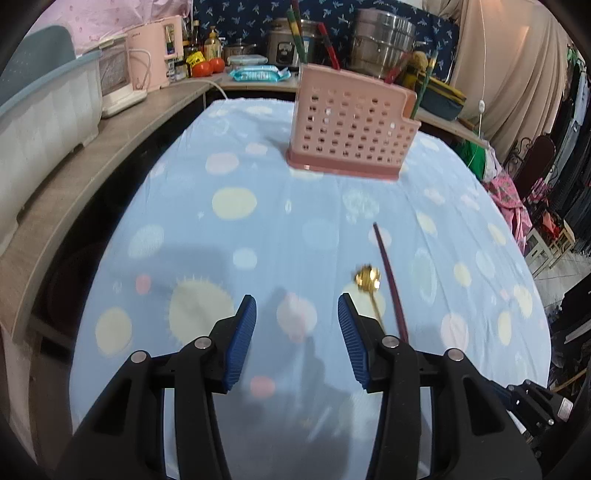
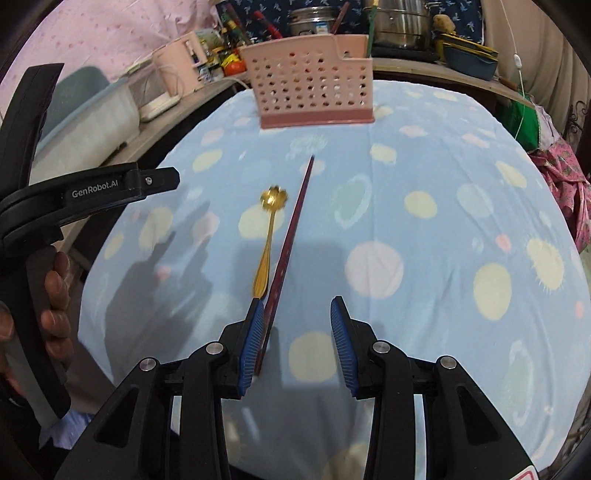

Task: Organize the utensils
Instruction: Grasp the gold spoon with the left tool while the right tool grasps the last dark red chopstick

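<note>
Both jaws stand apart and empty: I see my left gripper [image 1: 297, 325] and right gripper [image 2: 297, 332] above the dotted blue tablecloth [image 1: 258, 229]. Gold spoon [image 2: 269, 236] and dark red chopstick [image 2: 291, 236] lie side by side, perhaps touching. Beyond stands the pink holder [image 2: 314, 92], before a cluttered counter [image 1: 110, 147].

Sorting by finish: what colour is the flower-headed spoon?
Gold; the spoon shows best in the right wrist view.

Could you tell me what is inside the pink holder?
Chopsticks stick up out of the pink holder, red, green and yellow ones. Their lower ends and anything else inside are hidden by its perforated wall.
</note>
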A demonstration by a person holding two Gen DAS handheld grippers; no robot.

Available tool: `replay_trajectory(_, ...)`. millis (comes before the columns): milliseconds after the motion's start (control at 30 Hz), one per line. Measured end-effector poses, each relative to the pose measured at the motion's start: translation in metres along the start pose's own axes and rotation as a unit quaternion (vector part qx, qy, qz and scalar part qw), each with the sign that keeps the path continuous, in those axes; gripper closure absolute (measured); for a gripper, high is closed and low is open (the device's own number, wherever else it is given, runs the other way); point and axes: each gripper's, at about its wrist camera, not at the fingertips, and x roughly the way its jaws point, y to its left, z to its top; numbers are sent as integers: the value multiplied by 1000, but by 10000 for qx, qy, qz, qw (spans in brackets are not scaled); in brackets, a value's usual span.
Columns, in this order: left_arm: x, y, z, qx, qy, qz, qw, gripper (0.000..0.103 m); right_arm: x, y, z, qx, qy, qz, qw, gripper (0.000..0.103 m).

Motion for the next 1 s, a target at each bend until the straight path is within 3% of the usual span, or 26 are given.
replay_trajectory(233, 4, 2, -29, 15, 279, 35, 9996, 59, 7, 12, -13, -161, 125, 75, 9998, 66)
replay_trajectory(533, 9, -2, -40, 96, 426, 46, 9990, 59, 17, 18, -19, -287, 226, 40, 9993, 69)
replay_trajectory(733, 11, -3, -44, 114, 514, 29, 9986, 59, 21, 17, -21, -339, 223, -70, 9992, 78)
replay_trajectory(1000, 14, -10, -46, 183, 578, -27, 9982, 59, 21, 7, -21, -210, 179, -177, 9995, 96)
